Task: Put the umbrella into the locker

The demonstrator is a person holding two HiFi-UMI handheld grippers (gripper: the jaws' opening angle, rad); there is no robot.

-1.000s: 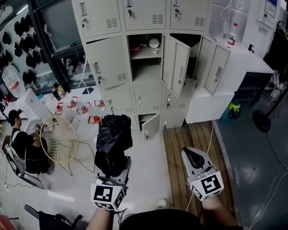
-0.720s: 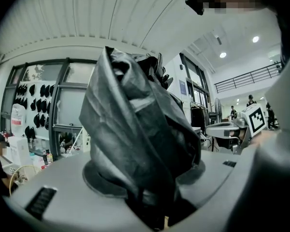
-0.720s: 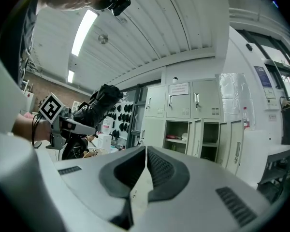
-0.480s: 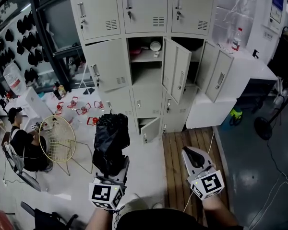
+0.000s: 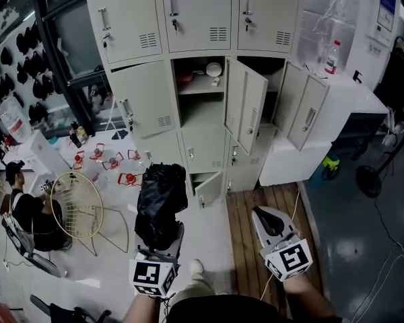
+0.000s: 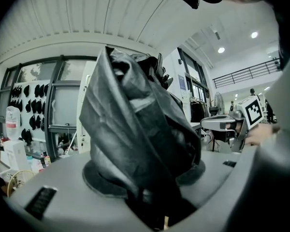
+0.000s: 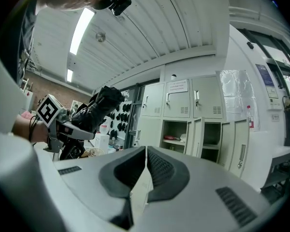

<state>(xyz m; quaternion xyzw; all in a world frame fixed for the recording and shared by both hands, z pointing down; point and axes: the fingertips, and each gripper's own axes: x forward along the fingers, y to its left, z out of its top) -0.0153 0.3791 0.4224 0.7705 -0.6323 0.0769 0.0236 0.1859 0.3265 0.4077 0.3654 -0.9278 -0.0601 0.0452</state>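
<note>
A folded black umbrella (image 5: 160, 204) stands bundled between the jaws of my left gripper (image 5: 163, 237), which is shut on it. In the left gripper view the umbrella (image 6: 135, 139) fills the middle and hides the jaw gap. My right gripper (image 5: 268, 219) is shut with nothing in it; its pads (image 7: 150, 170) meet in the right gripper view. The beige locker bank (image 5: 195, 79) stands ahead, with an open compartment (image 5: 202, 93) and open doors (image 5: 246, 113) at mid height. The lockers (image 7: 203, 124) also show ahead in the right gripper view.
A person (image 5: 27, 210) sits at the left beside a round wire chair (image 5: 77, 204). Small red stands (image 5: 104, 160) lie on the floor by the lockers. A white counter (image 5: 350, 93) with a bottle (image 5: 332, 56) is at the right. Wooden boards (image 5: 256, 200) lie underfoot.
The lockers have shifted a little left and nearer in the head view as I walk toward them. Both grippers keep their places in the view, the umbrella still held.
</note>
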